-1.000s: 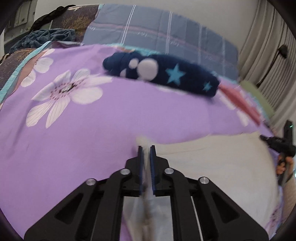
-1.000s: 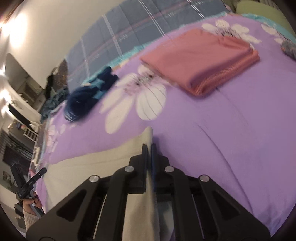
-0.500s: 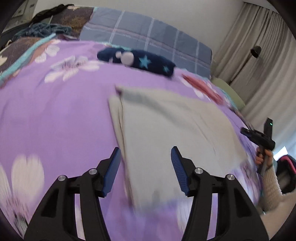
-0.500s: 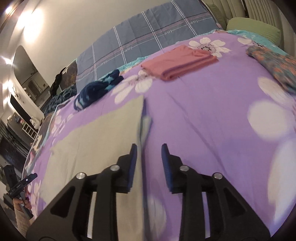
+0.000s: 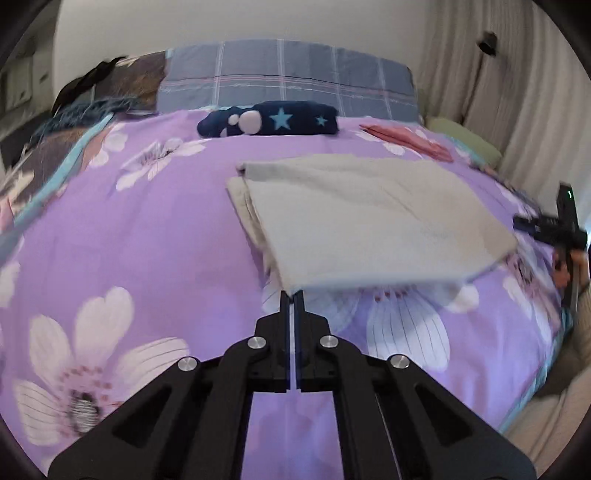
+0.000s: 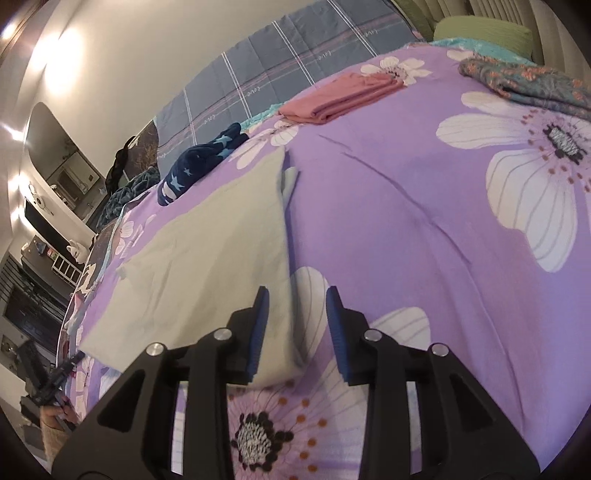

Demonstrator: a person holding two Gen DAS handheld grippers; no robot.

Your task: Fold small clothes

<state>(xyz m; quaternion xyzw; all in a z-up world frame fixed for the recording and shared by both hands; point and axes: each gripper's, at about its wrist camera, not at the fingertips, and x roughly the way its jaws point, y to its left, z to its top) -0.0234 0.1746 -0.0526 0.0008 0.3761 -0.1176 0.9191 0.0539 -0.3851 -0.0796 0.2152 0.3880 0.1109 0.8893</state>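
A beige garment (image 5: 369, 218) lies folded in half on the purple flowered bedspread (image 5: 147, 236). My left gripper (image 5: 294, 295) is shut on its near left corner, which is lifted slightly. In the right wrist view the beige garment (image 6: 207, 258) lies left of centre. My right gripper (image 6: 297, 295) is open, with the garment's near right corner between and under its fingers. The right gripper also shows at the right edge of the left wrist view (image 5: 554, 229).
A folded navy star-print garment (image 5: 269, 120) and a folded pink garment (image 6: 340, 96) lie near the grey plaid pillow (image 5: 288, 81). A patterned blue-orange cloth (image 6: 524, 83) and a green cushion (image 6: 484, 31) are at the right. Curtains hang on the right.
A second ago both grippers held the garment's edge at the far side. They let go, pulled back to the near edge; my left gripper has shut on the near corner, the right stays open.
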